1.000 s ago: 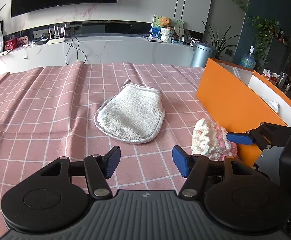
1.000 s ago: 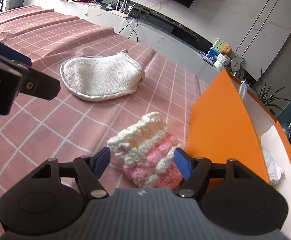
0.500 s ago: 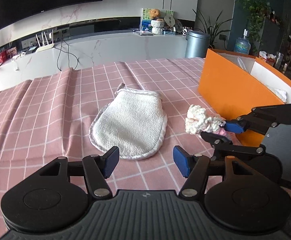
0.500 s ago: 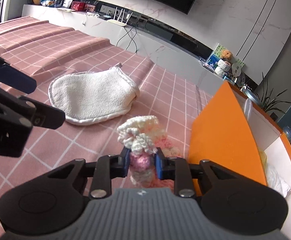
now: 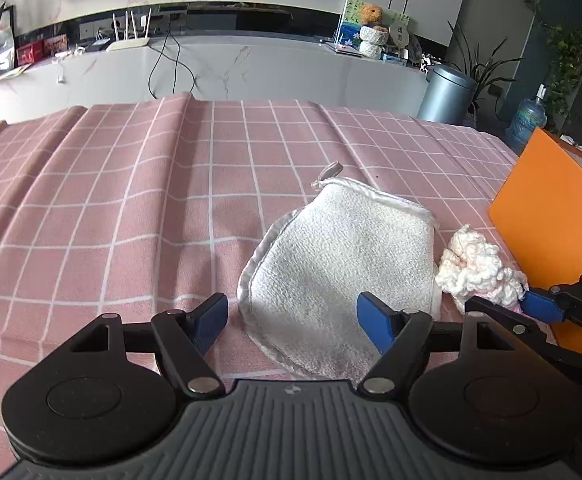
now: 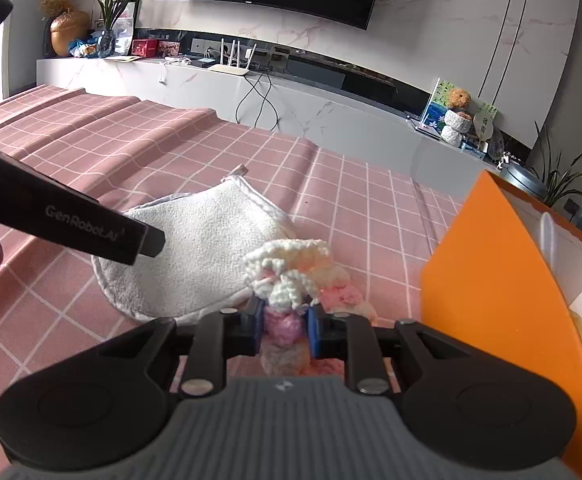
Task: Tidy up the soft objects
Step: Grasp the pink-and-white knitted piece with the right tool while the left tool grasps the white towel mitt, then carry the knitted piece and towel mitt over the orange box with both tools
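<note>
Two soft things not yet sorted. On the left, left gripper (image 5: 293, 318) above the bench (image 5: 131, 220), jaws wide, over the mitt (image 5: 343, 256). Further right, right gripper (image 6: 283, 330) with jaws clamped on the crochet (image 6: 291, 268). Beside it, box (image 6: 491, 264), something white already inside.

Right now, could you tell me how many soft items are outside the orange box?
2: the white terry mitt lies flat on the tablecloth, and the pink-and-white crocheted piece is pinched in the right gripper beside the orange box, whose contents are mostly hidden.
</note>
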Available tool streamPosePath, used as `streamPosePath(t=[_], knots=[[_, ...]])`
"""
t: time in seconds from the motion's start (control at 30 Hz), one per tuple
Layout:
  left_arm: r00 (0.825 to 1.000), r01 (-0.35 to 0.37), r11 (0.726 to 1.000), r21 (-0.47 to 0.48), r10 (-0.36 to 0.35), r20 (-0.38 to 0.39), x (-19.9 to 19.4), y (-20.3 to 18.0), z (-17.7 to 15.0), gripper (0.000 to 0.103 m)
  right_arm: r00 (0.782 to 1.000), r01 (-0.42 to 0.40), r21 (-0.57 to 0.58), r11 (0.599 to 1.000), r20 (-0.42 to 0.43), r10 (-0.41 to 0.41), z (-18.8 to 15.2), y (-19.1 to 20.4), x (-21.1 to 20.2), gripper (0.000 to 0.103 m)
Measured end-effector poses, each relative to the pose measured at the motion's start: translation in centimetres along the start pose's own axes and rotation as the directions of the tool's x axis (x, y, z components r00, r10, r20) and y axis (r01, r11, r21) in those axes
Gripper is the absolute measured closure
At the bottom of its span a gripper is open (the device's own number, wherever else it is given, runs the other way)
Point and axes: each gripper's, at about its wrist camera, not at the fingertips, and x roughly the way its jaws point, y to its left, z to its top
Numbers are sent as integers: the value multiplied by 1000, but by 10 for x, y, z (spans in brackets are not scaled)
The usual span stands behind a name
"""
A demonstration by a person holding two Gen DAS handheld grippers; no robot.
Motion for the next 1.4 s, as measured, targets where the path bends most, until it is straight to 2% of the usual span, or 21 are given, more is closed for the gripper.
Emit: streamPosePath(t=[0.17, 0.27, 0.37, 0.43, 0.5, 0.6, 0.73, 0.97, 1.4], knots=[[999, -18, 999, 34, 17, 30, 1, -9, -3, 15, 1000, -21, 8, 1000, 6, 21, 1, 4, 8, 84], [998, -48, 996, 71, 44, 49, 0, -19, -9, 20, 1000, -24, 2, 1000, 11, 24, -1, 4, 9, 84], [997, -41, 995, 91, 35, 62, -1, -27, -11, 38, 1000, -24, -2, 1000, 12, 24, -1, 6, 9, 84], [998, -22, 994, 110, 15, 62, -2, -31, -11, 58, 1000, -25, -6, 1000, 12, 25, -1, 6, 9, 84], [998, 1, 994, 112, -8, 63, -2, -33, -11, 70, 1000, -26, -9, 1000, 13, 26, -2, 6, 9, 84], [996, 0, 992, 128, -11, 83, -4, -39, -12, 82, 1000, -27, -14, 1000, 13, 27, -2, 7, 9, 84], [990, -26, 987, 159, 3, 138, -14, -45, -11, 85, 1000, -20, -27, 999, 11, 20, -1, 7, 6, 84], [981, -43, 989, 143, 15, 192, -41, -48, -8, 87, 999, 4, -10, 1000, 37, -3, 1, 4, -18, 87], [970, -36, 991, 128, 4, 244, -104, -74, -17, 88, 989, -39, 23, 999, 142, 35, 3, -15, -107, 87]])
